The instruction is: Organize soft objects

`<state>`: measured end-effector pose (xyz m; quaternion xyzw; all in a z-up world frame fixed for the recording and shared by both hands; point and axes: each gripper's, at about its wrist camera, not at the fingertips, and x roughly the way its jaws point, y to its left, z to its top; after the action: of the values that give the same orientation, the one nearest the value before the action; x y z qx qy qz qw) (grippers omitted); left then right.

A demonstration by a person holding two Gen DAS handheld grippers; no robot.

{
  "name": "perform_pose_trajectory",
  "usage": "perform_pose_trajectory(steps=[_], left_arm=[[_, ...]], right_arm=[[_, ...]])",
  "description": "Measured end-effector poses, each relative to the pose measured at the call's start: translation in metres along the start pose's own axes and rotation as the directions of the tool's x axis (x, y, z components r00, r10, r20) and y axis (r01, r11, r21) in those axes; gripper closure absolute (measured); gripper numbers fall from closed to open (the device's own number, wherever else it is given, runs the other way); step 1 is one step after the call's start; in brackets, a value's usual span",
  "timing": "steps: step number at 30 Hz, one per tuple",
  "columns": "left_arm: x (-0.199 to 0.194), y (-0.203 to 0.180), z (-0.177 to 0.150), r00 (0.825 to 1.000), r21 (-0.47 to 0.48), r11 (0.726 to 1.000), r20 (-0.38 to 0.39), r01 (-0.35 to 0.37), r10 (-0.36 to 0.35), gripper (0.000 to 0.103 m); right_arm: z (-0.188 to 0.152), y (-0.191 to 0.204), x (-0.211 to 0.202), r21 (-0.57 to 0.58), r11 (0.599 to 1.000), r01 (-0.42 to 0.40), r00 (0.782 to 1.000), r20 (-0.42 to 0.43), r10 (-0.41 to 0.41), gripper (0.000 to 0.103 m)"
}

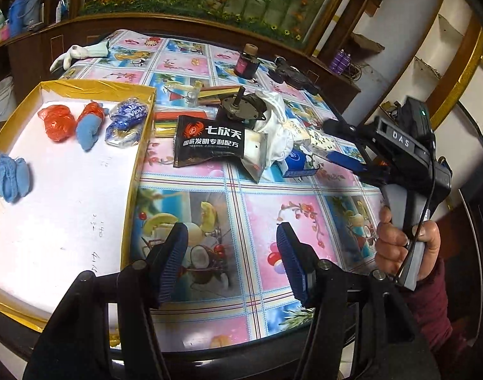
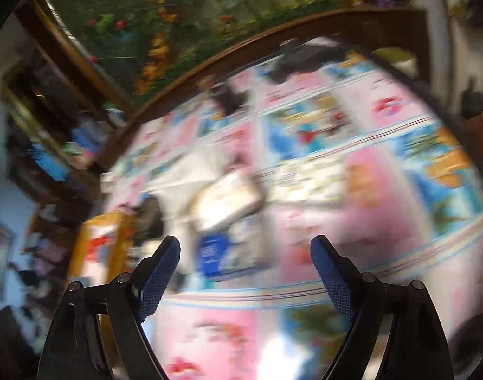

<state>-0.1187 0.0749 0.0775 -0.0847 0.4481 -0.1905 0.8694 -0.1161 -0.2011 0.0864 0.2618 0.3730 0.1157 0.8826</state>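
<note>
**Gold-rimmed box holds four soft bundles; both grippers empty**

Gold tape edges the shallow white box (image 1: 140, 158), the largest thing on the table (image 1: 257, 196) after its fruit-and-flower patterned cloth. The box fills the left side of the left wrist view. Along its far end lie three soft bundles in a row: a red plastic bag (image 1: 57, 122) scrunched into a ball, a blue sock (image 1: 88, 129) with its long axis running near to far and its red-wrapped end pointing far, and a crumpled blue tissue pack (image 1: 125, 122) just beside the box's right wall. A second blue cloth bundle (image 1: 11, 177) sits apart at the left edge, stubby, with no clear direction.

Right of the box lies a clutter pile: a black printed pouch (image 1: 209, 141) lying flat, its long axis across the scene, a white cloth (image 1: 278, 117) behind it, and a blue packet (image 1: 297, 161) near the right gripper's tip.

Only the left wrist view shows the box contents sharply, and the person's hand (image 1: 406, 243) holding the right gripper (image 1: 346, 145) over the pile. The right wrist view is heavily motion-blurred; the same cloth and blue packet show only as smears.

The left gripper (image 1: 232, 261) stands about half open over bare tablecloth, nothing between its pads. The right gripper's jaws are spread wide and empty.
</note>
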Motion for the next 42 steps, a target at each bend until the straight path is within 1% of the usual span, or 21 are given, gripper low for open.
perform_pose_trajectory(steps=[1, 3, 7, 10, 12, 14, 16, 17, 18, 19, 20, 24, 26, 30, 34, 35, 36, 37, 40, 41, 42], left_arm=[[-0.002, 0.001, 0.0, 1.0, -0.002, 1.0, 0.004, -0.002, 0.002, 0.046], [-0.005, 0.007, -0.003, 1.0, -0.014, 1.0, 0.006, 0.001, -0.001, 0.046], [-0.011, 0.019, -0.007, 1.0, -0.033, 0.999, 0.008, 0.008, -0.008, 0.046], [-0.014, 0.027, -0.009, 1.0, -0.039, 0.999, 0.012, 0.029, -0.028, 0.046], [-0.015, 0.032, -0.009, 0.999, -0.045, 0.998, 0.017, 0.036, -0.035, 0.046], [-0.014, 0.035, -0.008, 0.999, -0.055, 0.997, 0.021, 0.046, -0.045, 0.046], [-0.012, 0.037, -0.007, 0.999, -0.06, 0.997, 0.02, 0.052, -0.051, 0.046], [-0.011, 0.037, -0.007, 0.998, -0.062, 0.997, 0.018, 0.056, -0.055, 0.046], [-0.009, 0.037, -0.006, 0.998, -0.062, 0.996, 0.015, 0.059, -0.058, 0.046], [-0.006, 0.035, -0.005, 0.998, -0.061, 0.996, 0.01, 0.062, -0.061, 0.046], [-0.002, 0.032, -0.002, 0.998, -0.059, 0.996, 0.003, 0.065, -0.065, 0.046], [0.029, 0.021, 0.014, 0.997, -0.083, 0.994, -0.036, 0.07, -0.074, 0.046], [0.052, 0.02, 0.027, 0.995, -0.128, 0.989, -0.056, 0.069, -0.077, 0.046], [0.093, 0.019, 0.051, 0.997, -0.175, 0.985, -0.076, 0.011, -0.025, 0.047], [0.127, 0.021, 0.063, 0.99, -0.215, 0.972, -0.128, -0.091, 0.065, 0.047], [0.132, 0.021, 0.064, 0.99, -0.211, 0.973, -0.119, -0.098, 0.074, 0.044], [0.132, 0.02, 0.066, 0.989, -0.196, 0.972, -0.098, -0.126, 0.108, 0.035], [0.135, 0.019, 0.068, 0.984, -0.183, 0.969, -0.103, -0.164, 0.148, 0.031], [0.139, 0.019, 0.072, 0.982, -0.14, 0.976, -0.103, -0.169, 0.156, 0.03], [0.138, 0.021, 0.074, 0.984, -0.135, 0.978, -0.104, -0.158, 0.144, 0.041], [0.137, 0.023, 0.073, 0.989, -0.142, 0.983, -0.103, -0.119, 0.105, 0.065]], right_arm=[[-0.001, 0.011, 0.012, -0.015, 0.997, -0.073, 0.996, -0.043, 0.072, 0.017], [-0.002, 0.036, 0.037, -0.066, 0.988, -0.141, 0.984, -0.121, 0.133, 0.018], [0.003, 0.074, 0.079, -0.22, 0.974, -0.055, 0.987, -0.161, 0.02, 0.018], [0.009, 0.083, 0.1, -0.262, 0.965, 0.001, 0.984, -0.173, -0.049, 0.018], [0.008, 0.085, 0.11, -0.273, 0.962, -0.011, 0.976, -0.21, -0.049, 0.017], [-0.001, 0.096, 0.115, -0.259, 0.962, -0.088, 0.952, -0.308, 0.004, 0.017], [-0.015, 0.102, 0.117, -0.198, 0.959, -0.203, 0.9, -0.424, 0.103, 0.017], [-0.021, 0.102, 0.115, -0.172, 0.952, -0.253, 0.873, -0.464, 0.148, 0.017], [-0.025, 0.102, 0.109, -0.161, 0.943, -0.292, 0.856, -0.484, 0.183, 0.017], [-0.026, 0.1, 0.098, -0.168, 0.936, -0.308, 0.858, -0.474, 0.197, 0.018], [-0.023, 0.096, 0.087, -0.178, 0.937, -0.301, 0.873, -0.447, 0.196, 0.019], [-0.003, 0.065, 0.036, -0.217, 0.967, -0.134, 0.969, -0.232, 0.083, 0.016], [0.003, 0.045, 0.017, -0.183, 0.979, -0.09, 0.984, -0.168, 0.059, 0.015], [0.005, 0.016, -0.01, -0.113, 0.993, -0.043, 0.996, -0.083, 0.034, 0.015], [0.001, -0.002, -0.034, -0.071, 0.997, 0.007, 1.0, -0.008, -0.007, 0.015], [0.001, -0.004, -0.035, -0.062, 0.998, 0.025, 1.0, 0.008, -0.025, 0.015], [0.002, -0.007, -0.036, -0.054, 0.997, 0.047, 0.999, 0.019, -0.046, 0.015], [0.002, -0.009, -0.036, -0.046, 0.997, 0.068, 0.997, 0.026, -0.067, 0.015], [0.009, -0.016, -0.028, -0.015, 0.989, 0.145, 0.988, 0.051, -0.144, 0.015], [0.012, -0.019, -0.028, 0.0, 0.984, 0.176, 0.982, 0.065, -0.175, 0.015], [0.015, -0.022, -0.029, 0.019, 0.979, 0.205, 0.976, 0.077, -0.206, 0.016]])
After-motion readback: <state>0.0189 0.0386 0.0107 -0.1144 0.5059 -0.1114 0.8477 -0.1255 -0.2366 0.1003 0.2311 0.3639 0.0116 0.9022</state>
